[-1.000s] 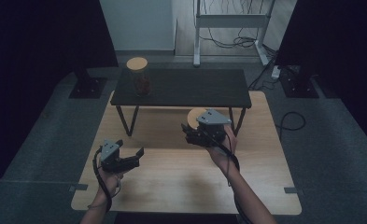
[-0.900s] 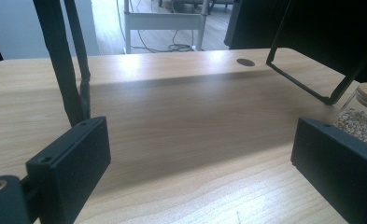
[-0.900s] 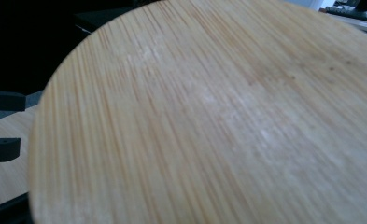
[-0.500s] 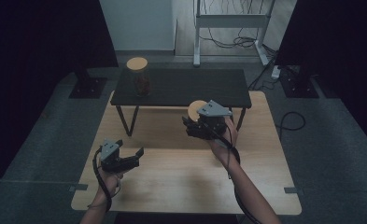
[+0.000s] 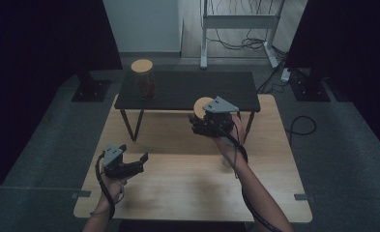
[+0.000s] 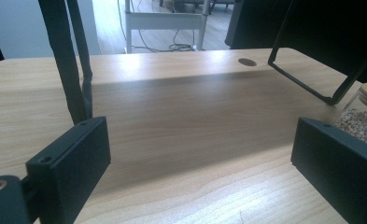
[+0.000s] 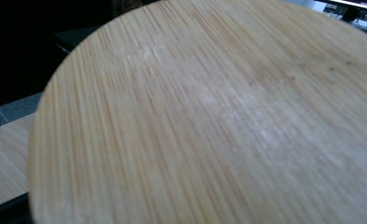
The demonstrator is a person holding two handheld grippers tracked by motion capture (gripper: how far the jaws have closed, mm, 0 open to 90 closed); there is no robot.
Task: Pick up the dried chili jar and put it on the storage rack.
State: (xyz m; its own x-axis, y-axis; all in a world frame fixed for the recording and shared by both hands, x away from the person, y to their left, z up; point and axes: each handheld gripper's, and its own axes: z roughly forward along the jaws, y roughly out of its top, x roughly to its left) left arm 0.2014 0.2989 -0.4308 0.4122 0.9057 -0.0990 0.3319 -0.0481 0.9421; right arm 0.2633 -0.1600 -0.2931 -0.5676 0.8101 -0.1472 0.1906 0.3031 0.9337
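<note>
Round bamboo lid (image 7: 209, 116) clamped in the right gripper (image 5: 197, 121), jaws closed on it; in the high view it peeks out just beyond the gripper (image 5: 202, 103), near the front edge of the low black metal shelf (image 5: 187, 90). Compared with a second ago, that hand has carried the lid up and toward the shelf, so it's likely a lift-off or transfer in progress.

Left gripper (image 5: 141, 159) hangs over the light wooden table (image 5: 187, 183), jaws spread wide, nothing between them, unmoved.

Counts: two glass jars – one lidded with brown contents on the shelf (image 5: 146, 82), one holding pale grains on the table (image 6: 361, 119); one shelf, one table.
</note>
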